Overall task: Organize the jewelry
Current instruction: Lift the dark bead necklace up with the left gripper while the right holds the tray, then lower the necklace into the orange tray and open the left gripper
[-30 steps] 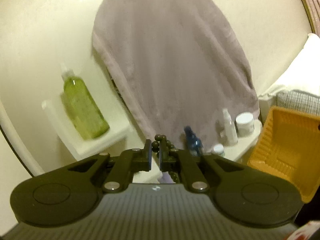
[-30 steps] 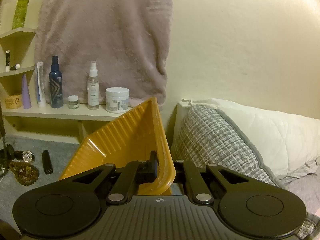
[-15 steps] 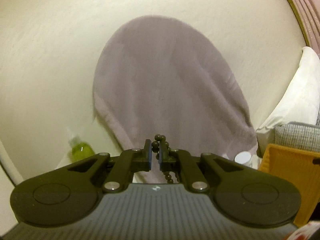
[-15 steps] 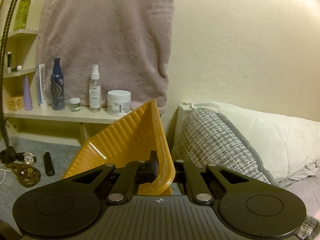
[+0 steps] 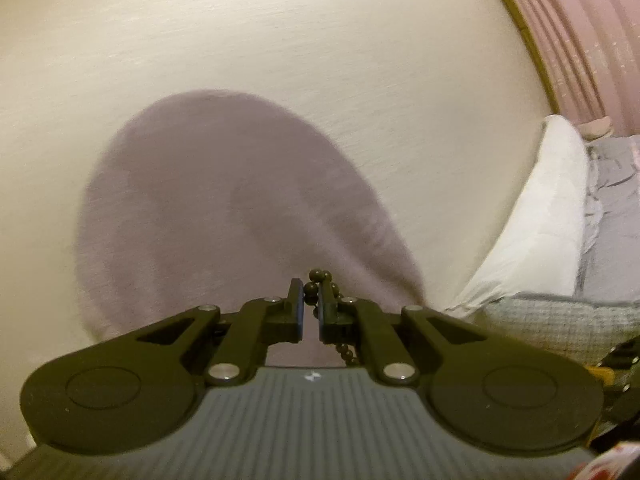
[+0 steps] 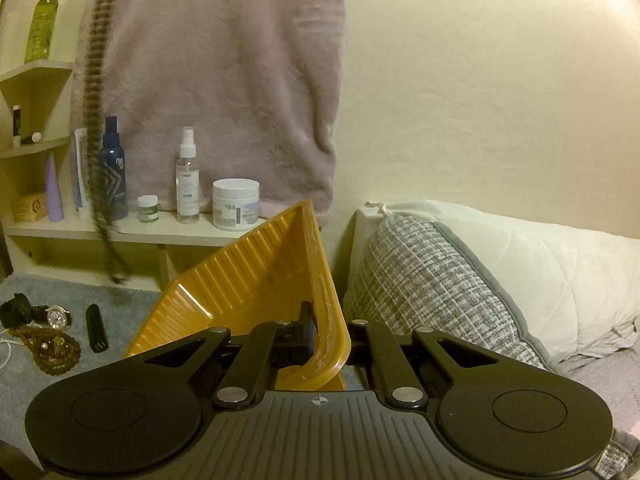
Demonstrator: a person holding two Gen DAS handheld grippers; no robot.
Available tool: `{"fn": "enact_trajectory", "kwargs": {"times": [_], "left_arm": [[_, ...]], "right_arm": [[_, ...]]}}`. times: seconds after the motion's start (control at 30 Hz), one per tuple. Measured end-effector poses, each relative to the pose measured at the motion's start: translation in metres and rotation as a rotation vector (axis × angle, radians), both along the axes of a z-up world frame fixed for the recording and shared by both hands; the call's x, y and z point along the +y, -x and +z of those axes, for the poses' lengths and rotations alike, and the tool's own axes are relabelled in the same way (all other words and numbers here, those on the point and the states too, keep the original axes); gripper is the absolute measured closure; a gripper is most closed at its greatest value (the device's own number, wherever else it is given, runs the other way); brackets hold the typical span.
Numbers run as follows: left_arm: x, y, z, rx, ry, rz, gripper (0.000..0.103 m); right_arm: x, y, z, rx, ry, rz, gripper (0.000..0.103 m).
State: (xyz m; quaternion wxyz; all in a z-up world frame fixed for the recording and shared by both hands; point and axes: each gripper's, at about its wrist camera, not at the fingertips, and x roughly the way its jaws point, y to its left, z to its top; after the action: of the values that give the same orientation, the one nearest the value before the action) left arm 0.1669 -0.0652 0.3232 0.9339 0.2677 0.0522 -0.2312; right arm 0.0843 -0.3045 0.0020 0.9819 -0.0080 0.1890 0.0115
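My left gripper (image 5: 311,294) is shut on a dark bead necklace (image 5: 318,285), held high and pointing up at the wall. The strand hangs down blurred in the right wrist view (image 6: 95,120), its end just above the grey surface. My right gripper (image 6: 325,330) is shut on the rim of a tilted orange tray (image 6: 256,276). A wristwatch (image 6: 56,316), a brown bead strand (image 6: 50,348) and a small black stick (image 6: 96,328) lie on the grey cloth at left.
A shelf (image 6: 132,228) holds bottles and jars under a hanging mauve towel (image 6: 224,60). A checked pillow (image 6: 432,280) and a white pillow (image 6: 560,276) lie to the right. A green bottle (image 6: 40,24) stands on a higher shelf.
My left gripper has risen and tilted upward, lifting the necklace off the grey surface; the shelf and tray left its view. The hanging strand swung rightward in the right view. The right gripper stayed put.
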Motion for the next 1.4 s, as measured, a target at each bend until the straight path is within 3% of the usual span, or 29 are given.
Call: {"fn": "enact_trajectory", "kwargs": {"times": [0.17,0.43,0.83,0.93,1.07,1.3,1.4], "left_arm": [[-0.036,-0.007,-0.022,0.059,-0.04,-0.086,0.097],[-0.087,-0.024,-0.083,0.18,-0.187,-0.171,0.097],[-0.092,-0.042,-0.169,0.385,-0.289,-0.243,0.097],[-0.093,-0.041,-0.189,0.413,-0.337,-0.306,0.097],[-0.095,-0.034,-0.218,0.396,-0.475,-0.407,0.097],[-0.097,-0.018,-0.265,0.223,-0.761,-0.483,0.097],[-0.097,-0.015,-0.275,0.201,-0.802,-0.506,0.097]], "right_arm": [[-0.001,-0.001,0.0,0.005,-0.004,0.0,0.097],[-0.001,-0.001,-0.001,0.012,-0.014,-0.004,0.097],[-0.003,-0.002,-0.004,0.022,-0.022,0.002,0.097],[-0.004,-0.002,-0.005,0.023,-0.025,0.003,0.097],[-0.005,-0.003,-0.006,0.029,-0.024,0.001,0.097],[-0.006,-0.003,-0.006,0.035,-0.029,-0.005,0.097],[-0.007,-0.004,-0.007,0.038,-0.031,-0.007,0.097]]}}
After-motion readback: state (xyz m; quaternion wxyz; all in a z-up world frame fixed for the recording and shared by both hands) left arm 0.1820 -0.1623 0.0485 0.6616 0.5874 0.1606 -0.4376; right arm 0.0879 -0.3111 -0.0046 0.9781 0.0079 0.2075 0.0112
